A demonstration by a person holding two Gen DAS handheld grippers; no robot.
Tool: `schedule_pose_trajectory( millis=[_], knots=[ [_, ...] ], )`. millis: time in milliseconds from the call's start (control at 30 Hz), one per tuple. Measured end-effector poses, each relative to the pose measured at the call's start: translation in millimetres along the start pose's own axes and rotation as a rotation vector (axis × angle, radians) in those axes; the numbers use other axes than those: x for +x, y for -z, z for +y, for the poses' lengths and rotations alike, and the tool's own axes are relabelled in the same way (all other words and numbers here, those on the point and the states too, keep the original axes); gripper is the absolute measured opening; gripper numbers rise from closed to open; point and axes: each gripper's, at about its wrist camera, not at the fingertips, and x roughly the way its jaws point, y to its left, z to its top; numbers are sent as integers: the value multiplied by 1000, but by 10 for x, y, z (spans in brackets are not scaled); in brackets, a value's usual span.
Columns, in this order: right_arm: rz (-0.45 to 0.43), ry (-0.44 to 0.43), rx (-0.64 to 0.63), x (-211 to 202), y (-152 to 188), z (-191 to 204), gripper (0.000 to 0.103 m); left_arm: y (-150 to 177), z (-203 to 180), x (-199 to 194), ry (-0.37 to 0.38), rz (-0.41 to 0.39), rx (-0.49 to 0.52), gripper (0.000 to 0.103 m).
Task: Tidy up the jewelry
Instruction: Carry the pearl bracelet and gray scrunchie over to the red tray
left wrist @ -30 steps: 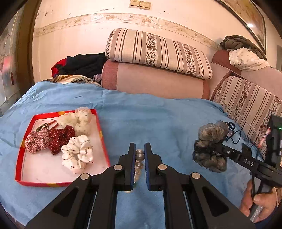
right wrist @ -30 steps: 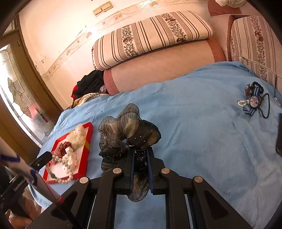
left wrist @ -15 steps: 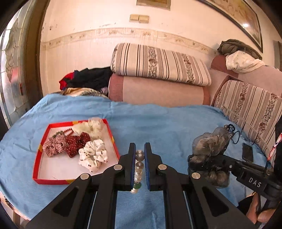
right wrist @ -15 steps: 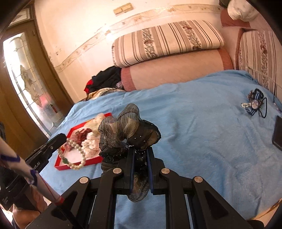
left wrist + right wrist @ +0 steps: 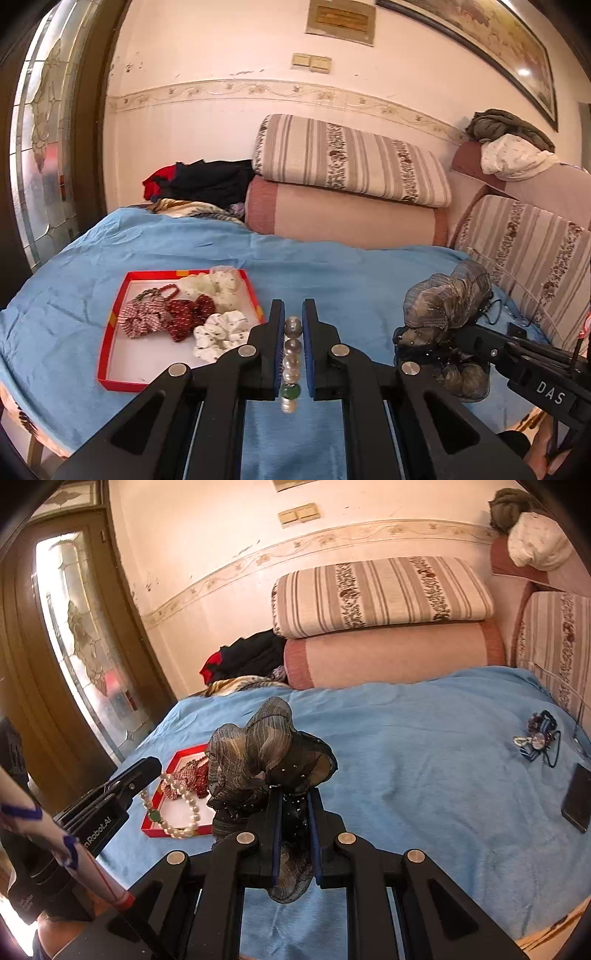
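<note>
- Where lettering shows: "DAS" in white on the right gripper [image 5: 439,354] body, lower right of the left wrist view; "nRobot.AI", partly cut off, on the left gripper [image 5: 155,771] body, lower left of the right wrist view.
- Left gripper clamped on a pearl bracelet [image 5: 291,363], frame centre-bottom: white-grey pearls, one green bead low on the strand; its loop hangs in front of the red tray [image 5: 173,762] in the right wrist view.
- Right gripper clamped on a grey-brown sheer scrunchie [image 5: 266,753] with black studded fabric, held above the blue bedspread [image 5: 424,746].
- Red tray, left of centre, holds a plaid scrunchie [image 5: 142,320], dark red scrunchie [image 5: 186,315], two white dotted ones.
- Blue beaded hair tie [image 5: 537,740] and black phone [image 5: 576,797] at right edge.
</note>
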Motion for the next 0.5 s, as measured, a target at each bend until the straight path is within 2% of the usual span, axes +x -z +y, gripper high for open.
schedule_pose_trajectory(
  millis=[500],
  knots=[
    [94,-17,-61,557,-52,234,14,60,618,295,-128,15,-58,9]
  ],
)
